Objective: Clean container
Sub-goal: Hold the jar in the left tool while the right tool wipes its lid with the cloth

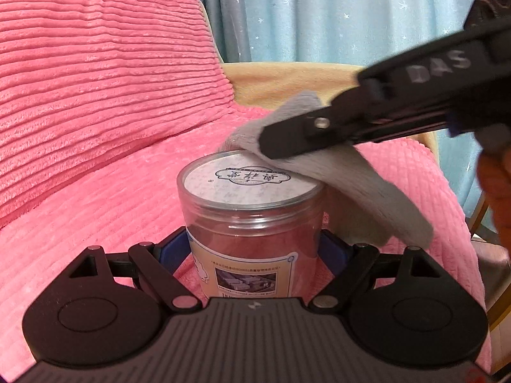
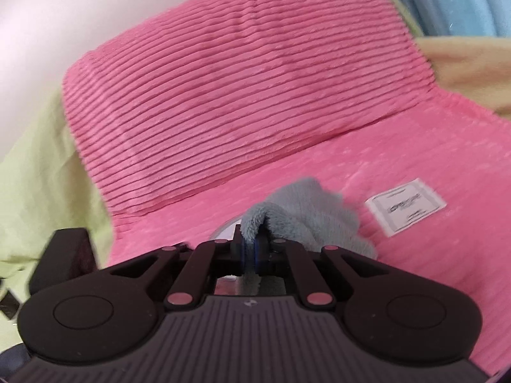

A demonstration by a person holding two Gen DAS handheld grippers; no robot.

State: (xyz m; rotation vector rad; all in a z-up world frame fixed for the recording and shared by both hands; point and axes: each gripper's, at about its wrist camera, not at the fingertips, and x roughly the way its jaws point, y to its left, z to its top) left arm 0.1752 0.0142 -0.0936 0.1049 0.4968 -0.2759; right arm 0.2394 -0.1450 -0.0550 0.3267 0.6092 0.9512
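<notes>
A clear plastic jar (image 1: 252, 233) with a white printed lid (image 1: 246, 178) and a paper label stands upright between the blue pads of my left gripper (image 1: 255, 249), which is shut on its body. My right gripper (image 1: 274, 142) comes in from the right in the left wrist view, shut on a grey cloth (image 1: 361, 188) that lies over the lid's far right edge. In the right wrist view the same grey cloth (image 2: 303, 214) bunches out past the shut right gripper (image 2: 250, 252); only a sliver of the jar lid (image 2: 228, 228) shows beneath.
A pink ribbed blanket (image 1: 95, 191) covers the seat and a pink cushion (image 2: 239, 89) behind. A white fabric tag (image 2: 405, 206) lies on the blanket to the right. Blue star curtains (image 1: 335, 12) hang behind. A hand (image 1: 498, 191) shows at the right edge.
</notes>
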